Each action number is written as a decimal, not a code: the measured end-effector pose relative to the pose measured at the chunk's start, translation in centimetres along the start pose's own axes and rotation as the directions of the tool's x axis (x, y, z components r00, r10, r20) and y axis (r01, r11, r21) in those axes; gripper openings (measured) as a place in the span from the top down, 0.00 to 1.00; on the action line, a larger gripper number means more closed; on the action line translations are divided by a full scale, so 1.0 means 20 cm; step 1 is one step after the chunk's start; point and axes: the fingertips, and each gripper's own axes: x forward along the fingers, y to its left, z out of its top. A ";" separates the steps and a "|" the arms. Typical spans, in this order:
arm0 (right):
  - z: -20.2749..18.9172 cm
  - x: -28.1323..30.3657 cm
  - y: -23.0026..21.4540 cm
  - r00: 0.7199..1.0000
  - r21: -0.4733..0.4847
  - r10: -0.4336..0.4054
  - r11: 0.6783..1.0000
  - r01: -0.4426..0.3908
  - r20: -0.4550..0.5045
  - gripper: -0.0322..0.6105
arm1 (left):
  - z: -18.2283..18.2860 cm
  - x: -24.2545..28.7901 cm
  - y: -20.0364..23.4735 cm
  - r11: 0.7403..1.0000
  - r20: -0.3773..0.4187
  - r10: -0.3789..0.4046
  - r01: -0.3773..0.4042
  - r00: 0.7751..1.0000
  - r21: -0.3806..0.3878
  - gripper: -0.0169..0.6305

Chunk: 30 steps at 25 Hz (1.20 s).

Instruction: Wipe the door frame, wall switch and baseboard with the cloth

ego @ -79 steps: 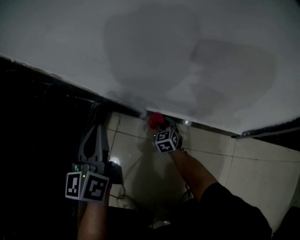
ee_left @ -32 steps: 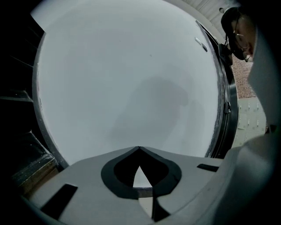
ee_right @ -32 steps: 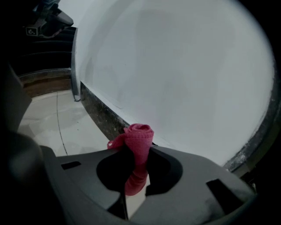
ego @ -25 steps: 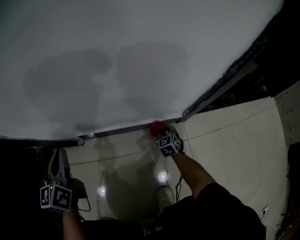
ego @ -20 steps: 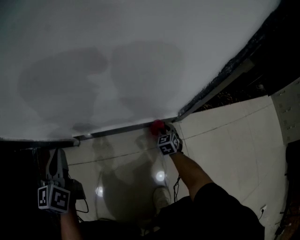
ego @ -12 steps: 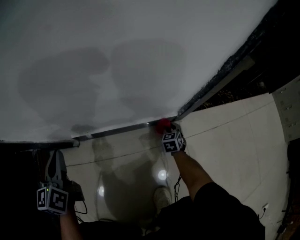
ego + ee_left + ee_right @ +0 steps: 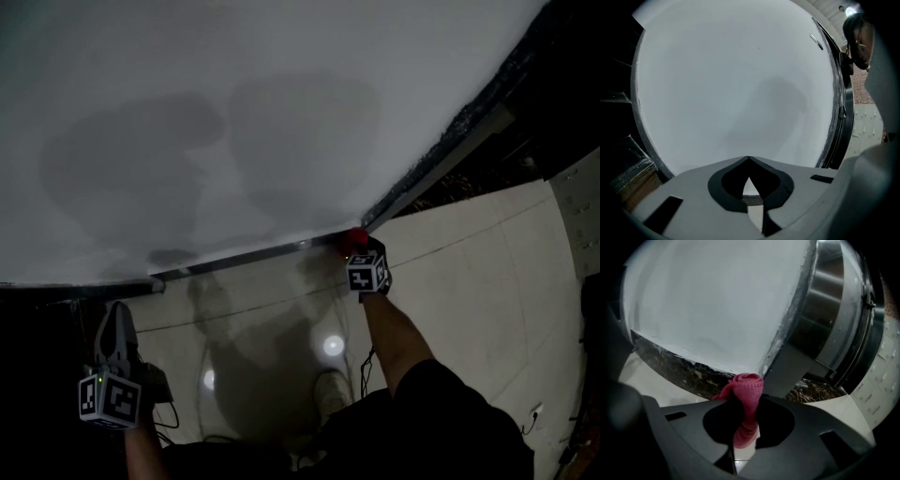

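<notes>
My left tongs [image 7: 749, 161] hang low at my left, jaws together with nothing between them. My right tongs [image 7: 745, 404] clamp the rolled pink cloth [image 7: 749, 383], whose tip sits at the corner where the dark baseboard [image 7: 670, 363] meets the metal door frame [image 7: 825, 315]. Recommended procedure, as I judge it: press the roll flat against the strip and wipe along its length. Then turn up the frame, staying off the white wall [image 7: 717, 296].
</notes>
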 end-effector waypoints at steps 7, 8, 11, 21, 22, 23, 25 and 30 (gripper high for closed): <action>-0.06 -0.06 0.02 0.999 -0.001 0.004 1.000 -0.004 -0.040 0.87 | 0.05 -0.03 0.01 1.000 0.023 -0.012 0.013 1.000 -0.024 0.98; -0.05 -0.08 0.07 0.999 -0.026 0.031 0.999 -0.032 -0.032 0.87 | 0.07 -0.04 0.00 0.999 0.033 -0.013 0.015 0.999 -0.037 0.98; 0.01 -0.15 0.30 0.987 -0.172 0.159 0.973 -0.155 0.013 0.87 | 0.14 -0.10 -0.02 0.998 0.080 -0.026 0.031 0.996 -0.062 0.98; 0.25 -0.51 1.30 0.820 -0.546 0.565 0.717 -0.435 0.088 0.87 | 0.28 -0.33 0.10 1.000 0.136 0.020 -0.017 0.991 -0.024 0.98; 0.26 -0.55 1.39 0.800 -0.554 0.592 0.698 -0.453 0.093 0.87 | 0.29 -0.35 0.12 0.999 0.136 0.029 -0.027 0.990 -0.022 0.98; 0.29 -0.59 1.48 0.781 -0.567 0.617 0.679 -0.466 0.097 0.87 | 0.30 -0.38 0.15 0.999 0.137 0.038 -0.035 0.990 -0.021 0.98; 0.34 -0.64 1.64 0.746 -0.598 0.658 0.641 -0.482 0.105 0.87 | 0.31 -0.43 0.19 0.999 0.142 0.050 -0.048 0.989 -0.019 0.98; 0.53 -0.79 2.02 0.666 -0.658 0.734 0.568 -0.494 0.134 0.87 | 0.38 -0.56 0.25 0.997 0.178 0.069 -0.060 0.982 -0.056 0.98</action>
